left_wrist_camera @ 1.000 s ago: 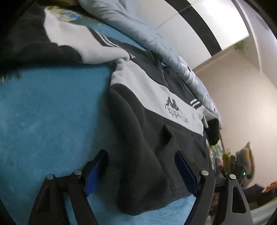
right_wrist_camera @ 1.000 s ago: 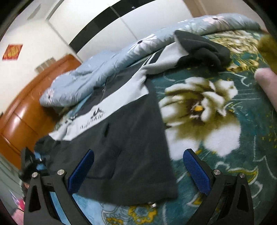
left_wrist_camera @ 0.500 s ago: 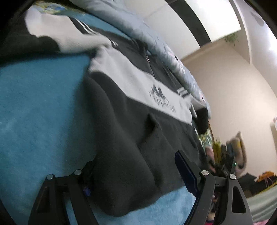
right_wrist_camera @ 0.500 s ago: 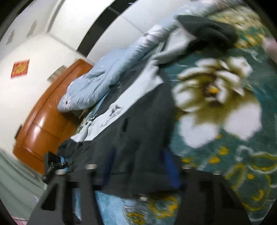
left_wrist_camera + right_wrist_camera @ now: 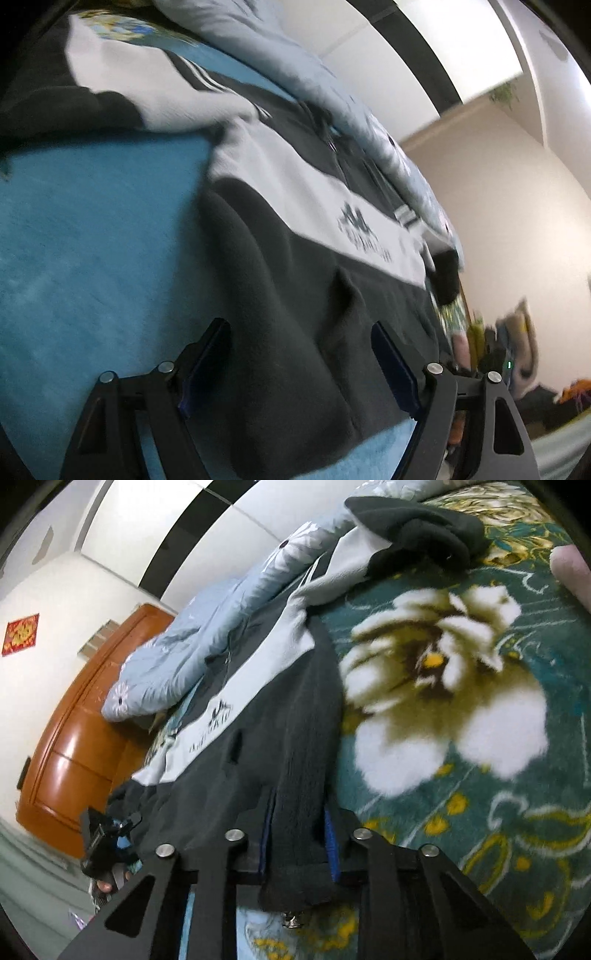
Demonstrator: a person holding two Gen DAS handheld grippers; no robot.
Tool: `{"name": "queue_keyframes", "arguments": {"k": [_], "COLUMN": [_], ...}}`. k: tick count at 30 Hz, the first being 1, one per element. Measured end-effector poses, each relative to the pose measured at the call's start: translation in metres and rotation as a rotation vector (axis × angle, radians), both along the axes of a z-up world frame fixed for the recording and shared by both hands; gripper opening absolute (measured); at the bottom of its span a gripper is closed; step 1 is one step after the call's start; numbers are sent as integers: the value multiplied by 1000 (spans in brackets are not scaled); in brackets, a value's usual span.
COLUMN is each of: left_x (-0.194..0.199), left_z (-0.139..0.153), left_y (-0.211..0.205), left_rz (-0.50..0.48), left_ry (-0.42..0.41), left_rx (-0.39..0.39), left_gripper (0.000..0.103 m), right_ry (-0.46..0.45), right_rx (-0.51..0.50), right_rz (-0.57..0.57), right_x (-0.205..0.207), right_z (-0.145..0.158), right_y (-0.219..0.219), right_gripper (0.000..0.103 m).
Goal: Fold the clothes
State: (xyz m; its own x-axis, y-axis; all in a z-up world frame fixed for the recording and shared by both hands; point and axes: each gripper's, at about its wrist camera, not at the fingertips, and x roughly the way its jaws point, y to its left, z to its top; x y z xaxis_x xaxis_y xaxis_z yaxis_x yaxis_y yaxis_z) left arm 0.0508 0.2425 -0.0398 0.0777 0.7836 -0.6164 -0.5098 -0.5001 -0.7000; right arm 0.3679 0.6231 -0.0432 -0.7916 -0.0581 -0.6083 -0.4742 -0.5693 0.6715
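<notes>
A black and white fleece jacket (image 5: 280,236) lies spread on a bed; it also shows in the right wrist view (image 5: 266,716). My left gripper (image 5: 301,354) is open, its jaws straddling the jacket's bottom hem at one corner. My right gripper (image 5: 299,834) is shut on the hem at the other bottom corner, with dark fleece bunched between its blue pads. A sleeve (image 5: 413,528) is folded at the far side in the right wrist view; the other sleeve (image 5: 122,81) lies at the upper left in the left wrist view.
The bed has a blue plush blanket (image 5: 81,236) with a flower pattern (image 5: 443,686). A light blue quilt (image 5: 192,642) is piled along the far side. A wooden headboard (image 5: 74,746) stands at the left. The other gripper (image 5: 107,845) shows in the right wrist view.
My right gripper has closed on the jacket's hem corner; it was wide open one second ago. My left gripper has stayed open around the other hem corner, shifting a little.
</notes>
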Motion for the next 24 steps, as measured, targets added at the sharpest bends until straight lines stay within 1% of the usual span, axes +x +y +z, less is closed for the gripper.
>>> {"name": "queue_keyframes", "arguments": {"k": [2, 3, 4, 5, 6, 7, 8, 9, 10, 12, 14, 16, 18, 20, 22, 24], "left_x": [8, 11, 13, 13, 13, 11, 9, 9, 10, 14, 24, 33, 38, 35, 33, 32], "left_z": [0, 0, 2, 6, 10, 13, 16, 21, 27, 38, 51, 57, 51, 32, 14, 7], "left_y": [1, 1, 1, -2, -6, -9, -13, -16, -19, -24, -33, -43, -51, -53, -55, -57], "left_rz": [-42, -54, -53, -44, -27, -13, -3, 9, 20, 30, 29, 20, 21, 34, 46, 56], "left_ry": [-33, -48, -45, -31, -22, -30, -42, -44, -36, -13, 20, 53, 64, 33, -4, -18], "left_rx": [-1, -4, -8, -13, -15, -3, 16, 28, 33, 36, 41, 26, -10, -49, -80, -75], "left_gripper": [73, 71, 62, 39, 28, 24, 22, 22, 20, 19, 19, 19, 19, 19, 19, 20], "right_ry": [10, 18, 28, 43, 63, 82, 101, 117, 125, 140, 150, 148, 118, 55, 5, -24], "right_rx": [-31, -49, -66, -73, -71, -65, -56, -38, -18, 13, 21, 34, 47, 37, -6, -12], "right_rz": [3, -1, -5, -5, -1, 6, 15, 27, 38, 56, 63, 63, 71, 69, 51, 44], "right_x": [2, 4, 5, 5, 6, 7, 8, 9, 11, 15, 19, 30, 37, 38, 38, 35], "right_z": [-1, -1, 1, 5, 12, 19, 27, 36, 45, 58, 64, 68, 63, 48, 26, 17], "right_y": [-1, 1, 2, 2, 2, 2, 0, -2, -5, -11, -18, -25, -32, -35, -32, -31], "right_gripper": [19, 18, 17, 17, 17, 16, 16, 16, 15, 15, 14, 14, 14, 14, 14, 14]}}
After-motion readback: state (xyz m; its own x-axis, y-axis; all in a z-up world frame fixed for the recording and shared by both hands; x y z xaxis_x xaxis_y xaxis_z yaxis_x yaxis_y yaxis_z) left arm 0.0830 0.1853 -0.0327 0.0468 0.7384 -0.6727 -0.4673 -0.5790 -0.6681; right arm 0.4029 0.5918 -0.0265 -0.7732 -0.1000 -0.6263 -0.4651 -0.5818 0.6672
